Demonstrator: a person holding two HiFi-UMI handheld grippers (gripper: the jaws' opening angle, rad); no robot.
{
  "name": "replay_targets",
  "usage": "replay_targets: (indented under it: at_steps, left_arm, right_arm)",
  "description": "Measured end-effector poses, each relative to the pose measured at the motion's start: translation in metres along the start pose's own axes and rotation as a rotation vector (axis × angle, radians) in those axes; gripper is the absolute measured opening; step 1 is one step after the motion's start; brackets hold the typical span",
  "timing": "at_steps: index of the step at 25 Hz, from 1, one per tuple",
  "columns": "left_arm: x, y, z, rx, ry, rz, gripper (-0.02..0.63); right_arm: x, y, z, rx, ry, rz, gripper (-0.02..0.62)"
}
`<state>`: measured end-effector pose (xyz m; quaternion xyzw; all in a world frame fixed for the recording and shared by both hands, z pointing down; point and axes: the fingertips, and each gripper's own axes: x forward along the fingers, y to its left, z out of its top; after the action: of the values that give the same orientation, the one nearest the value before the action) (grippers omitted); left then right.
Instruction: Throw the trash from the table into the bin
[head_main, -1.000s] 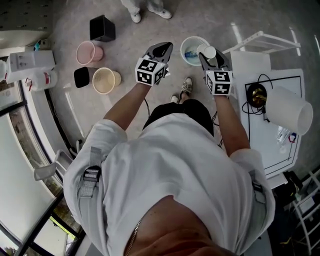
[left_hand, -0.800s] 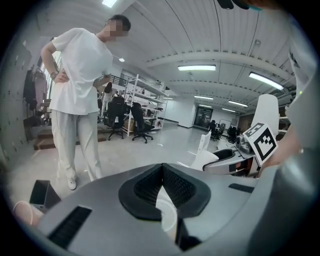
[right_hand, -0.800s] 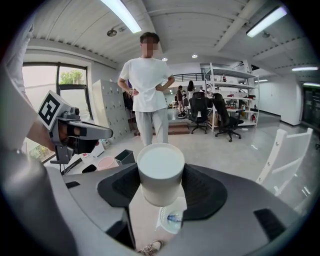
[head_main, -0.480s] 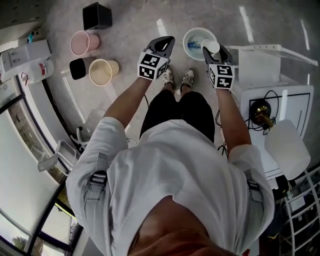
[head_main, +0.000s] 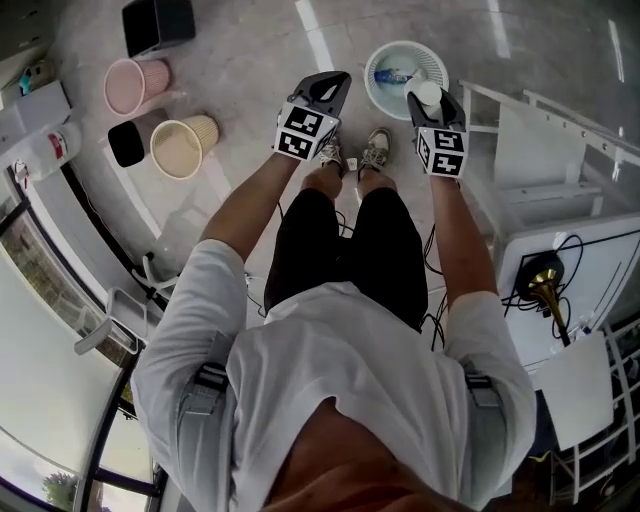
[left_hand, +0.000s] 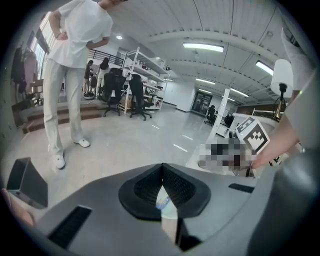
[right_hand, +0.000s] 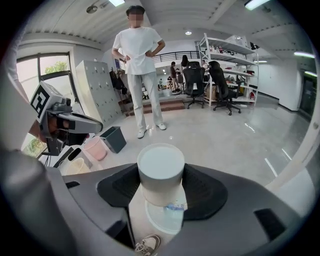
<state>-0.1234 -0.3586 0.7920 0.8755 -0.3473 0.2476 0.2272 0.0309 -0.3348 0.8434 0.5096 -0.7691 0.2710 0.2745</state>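
White bin (head_main: 410, 46) partly behind cup (head_main: 427, 95)

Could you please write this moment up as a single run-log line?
left tool: shut, empty | right tool: shut on white cup | cup over white bin | bin holds a bottle

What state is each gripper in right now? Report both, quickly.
Left gripper: closed, nothing between its jaws.
Right gripper: closed on the white cup.

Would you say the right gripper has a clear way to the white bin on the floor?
Probably yes: the right gripper holds the white cup over the white bin, nothing lies between them, and the left gripper is off to the side.
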Motion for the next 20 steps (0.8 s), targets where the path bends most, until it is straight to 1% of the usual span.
replay_targets:
  at_steps: [6, 12, 16, 17, 18, 20]
  left_arm:
    - [0.073, 0.024, -0.078, 0.0, 0.026, -0.024, 0.011]
    - [0.131, 0.052, -0.133, 0.009, 0.022, -0.03, 0.011]
    - [0.158, 0.069, -0.16, 0.014, 0.026, -0.026, 0.009]
    - [0.163, 0.072, -0.164, 0.014, 0.024, -0.026, 0.011]
    - [0.168, 0.074, -0.167, 0.014, 0.023, -0.026, 0.011]
    - [0.172, 0.077, -0.171, 0.013, 0.022, -0.027, 0.009]
  right_arm:
    - [0.091, -0.017, -0.073, -0.014, 0.032, 0.023, 0.261]
    - [0.175, -0.03, -0.133, -0.046, 0.071, 0.05, 0.261]
    - [0.222, -0.04, -0.162, -0.051, 0.101, 0.065, 0.262]
    - [0.231, -0.043, -0.167, -0.051, 0.107, 0.064, 0.272]
    - [0.237, -0.046, -0.17, -0.05, 0.111, 0.06, 0.296]
    - [0.243, -0.05, -0.172, -0.049, 0.112, 0.052, 0.305]
